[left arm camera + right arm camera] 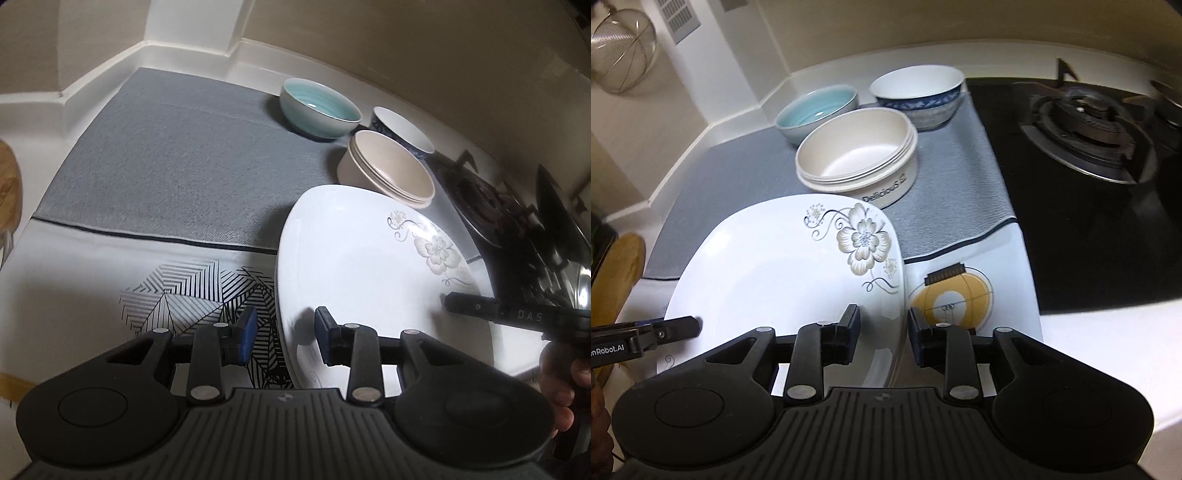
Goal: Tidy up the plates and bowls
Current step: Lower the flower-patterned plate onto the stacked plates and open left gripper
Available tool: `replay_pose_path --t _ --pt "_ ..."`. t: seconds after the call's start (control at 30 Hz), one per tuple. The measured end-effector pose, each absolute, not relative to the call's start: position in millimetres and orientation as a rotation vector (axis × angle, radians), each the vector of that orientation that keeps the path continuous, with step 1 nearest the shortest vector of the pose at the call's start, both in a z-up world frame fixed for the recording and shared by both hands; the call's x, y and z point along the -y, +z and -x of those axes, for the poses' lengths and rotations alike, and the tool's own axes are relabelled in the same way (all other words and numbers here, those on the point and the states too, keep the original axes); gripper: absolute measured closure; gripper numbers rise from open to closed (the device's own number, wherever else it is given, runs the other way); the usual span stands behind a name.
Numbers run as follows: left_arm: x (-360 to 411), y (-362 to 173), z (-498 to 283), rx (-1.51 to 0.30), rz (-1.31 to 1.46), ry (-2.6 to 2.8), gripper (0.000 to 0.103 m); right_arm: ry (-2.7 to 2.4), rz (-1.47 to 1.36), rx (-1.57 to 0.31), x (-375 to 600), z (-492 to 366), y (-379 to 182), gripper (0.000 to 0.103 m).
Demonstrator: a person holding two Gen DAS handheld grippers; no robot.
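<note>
White square plate (pixel 783 280) w/ flower print in one corner, lying partly on grey mat (pixel 953 206), partly on patterned white cloth (pixel 1008 266) – on counter left of black gas stove (pixel 1089 155). Behind plate on mat: beige tub (pixel 857 158) lettered "Delicious", teal bowl (pixel 816 112) at back left, blue-and-white bowl (pixel 919 94) at back right, all upright & close together. Left gripper (pixel 285 334) straddling plate's left rim, jaws partly open, one pad off the edge over the cloth, other over the plate – not pressing. Right gripper (pixel 882 332) same at plate's right rim: jaws part open, rim between pads (pixel 849 328) w/ a gap each side, nothing clamped. Wooden board (pixel 617 273) at far left edge.
</note>
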State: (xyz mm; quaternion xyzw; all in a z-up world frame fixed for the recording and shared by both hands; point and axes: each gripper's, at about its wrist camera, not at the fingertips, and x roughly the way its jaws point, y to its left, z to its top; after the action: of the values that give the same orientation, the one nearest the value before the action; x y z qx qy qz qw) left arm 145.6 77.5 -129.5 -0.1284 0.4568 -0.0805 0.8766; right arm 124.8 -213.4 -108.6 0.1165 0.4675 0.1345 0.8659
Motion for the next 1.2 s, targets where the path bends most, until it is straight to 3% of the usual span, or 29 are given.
replay_pose_path --t 0.3,1.2 --pt "-67 -131 -130 -0.995 0.366 -0.093 0.065 0.41 -0.228 -1.028 217 -141 -116 0.061" --pt "-59 -133 -129 -0.999 0.42 -0.027 0.069 0.616 -0.23 -1.005 238 -145 -125 0.068"
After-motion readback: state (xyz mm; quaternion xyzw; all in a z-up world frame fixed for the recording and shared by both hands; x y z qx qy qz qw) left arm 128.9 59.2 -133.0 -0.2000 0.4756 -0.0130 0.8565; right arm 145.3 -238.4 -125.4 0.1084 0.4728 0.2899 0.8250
